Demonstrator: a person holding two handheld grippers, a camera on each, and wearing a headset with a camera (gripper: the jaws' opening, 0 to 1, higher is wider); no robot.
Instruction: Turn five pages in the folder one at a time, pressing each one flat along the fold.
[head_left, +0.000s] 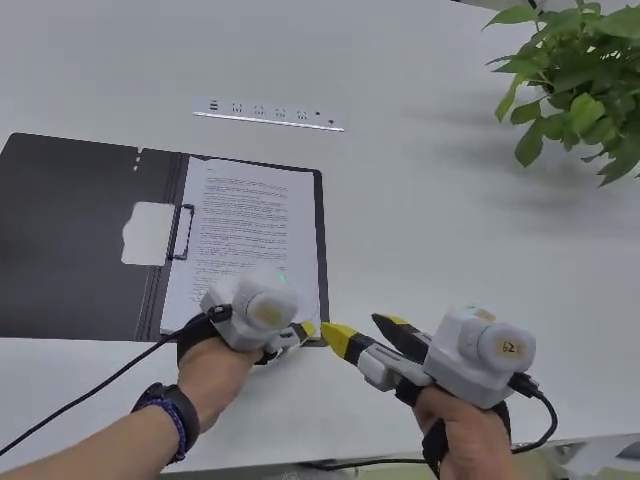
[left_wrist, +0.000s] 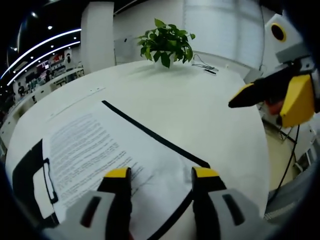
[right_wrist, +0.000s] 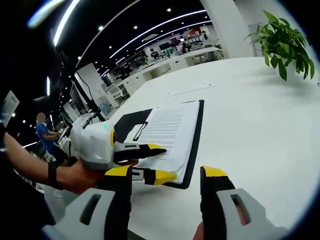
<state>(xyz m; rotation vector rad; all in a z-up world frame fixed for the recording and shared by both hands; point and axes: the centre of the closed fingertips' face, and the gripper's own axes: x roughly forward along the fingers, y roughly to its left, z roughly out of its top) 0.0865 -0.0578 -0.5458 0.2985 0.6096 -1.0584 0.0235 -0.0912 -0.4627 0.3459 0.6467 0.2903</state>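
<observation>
I see the folder (head_left: 70, 240) cover at nine o'clock, matt black, and its top page (head_left: 245, 235), plain matt paper. The table (head_left: 450, 220) is smooth white with a faint sheen. The left gripper (left_wrist: 162, 175) and right gripper (head_left: 358, 328) look like smooth plastic.

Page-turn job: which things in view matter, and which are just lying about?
Job: folder; its top page; left gripper, open at the page's lower corner; right gripper, open beside it.
Lying about: plant; socket strip on the table.
</observation>
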